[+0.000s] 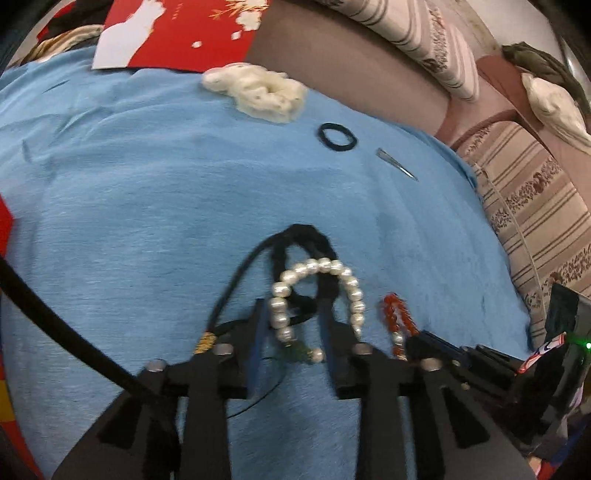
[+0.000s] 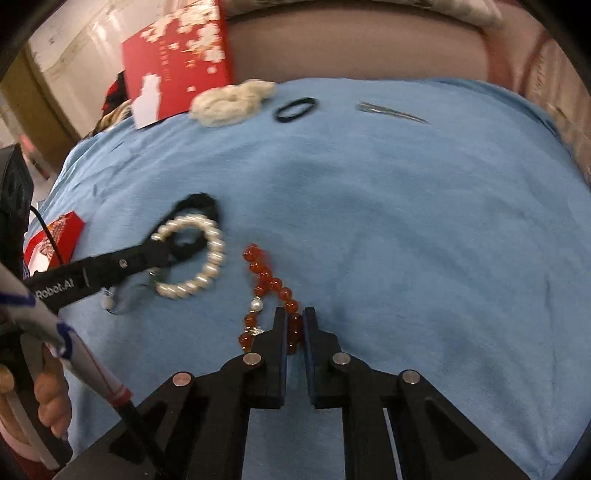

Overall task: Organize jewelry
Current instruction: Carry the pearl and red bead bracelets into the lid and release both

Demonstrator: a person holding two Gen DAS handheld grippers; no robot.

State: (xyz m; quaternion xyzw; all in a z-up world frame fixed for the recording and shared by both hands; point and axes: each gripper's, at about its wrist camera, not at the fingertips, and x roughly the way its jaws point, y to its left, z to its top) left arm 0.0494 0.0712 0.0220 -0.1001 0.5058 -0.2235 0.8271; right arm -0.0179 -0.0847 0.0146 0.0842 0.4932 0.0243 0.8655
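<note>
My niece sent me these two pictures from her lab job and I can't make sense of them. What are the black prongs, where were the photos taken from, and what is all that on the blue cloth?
The black prongs are two-finger grippers that a person holds, one in each hand. Each carries a wide-angle camera looking along its fingers, so one picture comes from each hand.

The left gripper is open, its fingers around part of a white pearl bead bracelet lying over a black fabric band. The right gripper is nearly closed on a red-orange bead bracelet.

Everything lies on a light blue cloth. Farther away are a cream fluffy scrunchie, a thin black hair tie, a slim metal hair clip and a red box with white blossoms.
</note>
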